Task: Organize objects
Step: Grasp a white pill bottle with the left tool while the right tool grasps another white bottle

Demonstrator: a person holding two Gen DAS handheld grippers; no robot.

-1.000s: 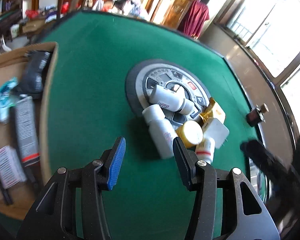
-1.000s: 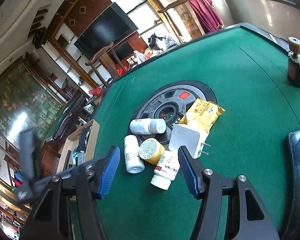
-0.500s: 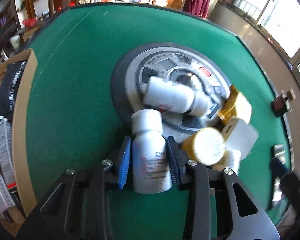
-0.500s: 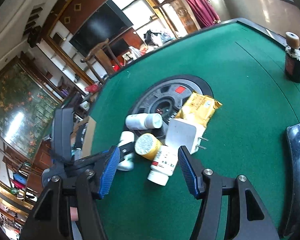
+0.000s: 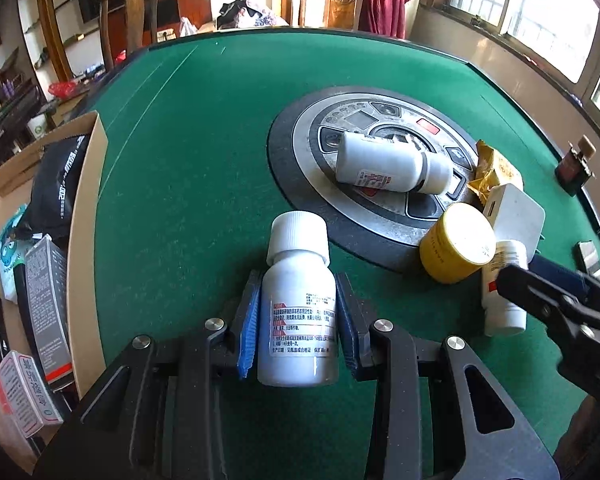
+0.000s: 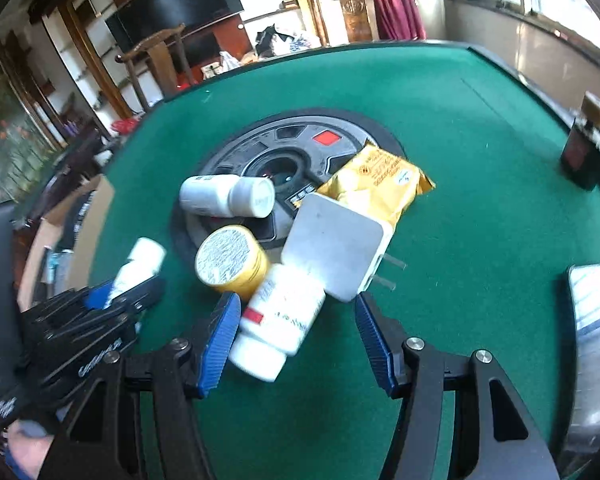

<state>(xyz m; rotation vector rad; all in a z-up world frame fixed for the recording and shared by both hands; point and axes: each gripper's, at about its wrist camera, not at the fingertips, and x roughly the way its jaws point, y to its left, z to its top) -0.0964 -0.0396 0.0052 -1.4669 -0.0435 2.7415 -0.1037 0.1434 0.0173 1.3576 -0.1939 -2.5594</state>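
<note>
Bottles, a jar, a charger and a packet lie clustered on the green felt table point(image 5: 204, 128). The left tongs point(image 5: 296, 312) are clamped on a white bottle point(image 5: 298, 320) with a white cap, its body squeezed between the 2 blue pads and its cap pointing away from the tongs; whether it touches the felt cannot be told. To the left of these tongs sits an open cardboard box point(image 5: 88, 216) holding a black pouch and small cartons. Ahead and to the right, a second white bottle point(image 5: 384, 164) lies on its side on the round control panel point(image 5: 300, 152) set in the table.

The right tongs point(image 6: 296, 336) stand apart with their jaws closing; a labelled white bottle point(image 6: 280, 316) lies between the pads, its cap end close to the left pad, with a clear gap to the right pad. Just ahead of these tongs a yellow jar point(image 6: 230, 260) rests against that bottle, and a white charger point(image 6: 336, 248) with 2 prongs lies beside it on the right. Beyond the charger lies a yellow packet point(image 6: 380, 176). Far to the right, by the table's edge, stands a small dark bottle point(image 6: 584, 148).
</note>
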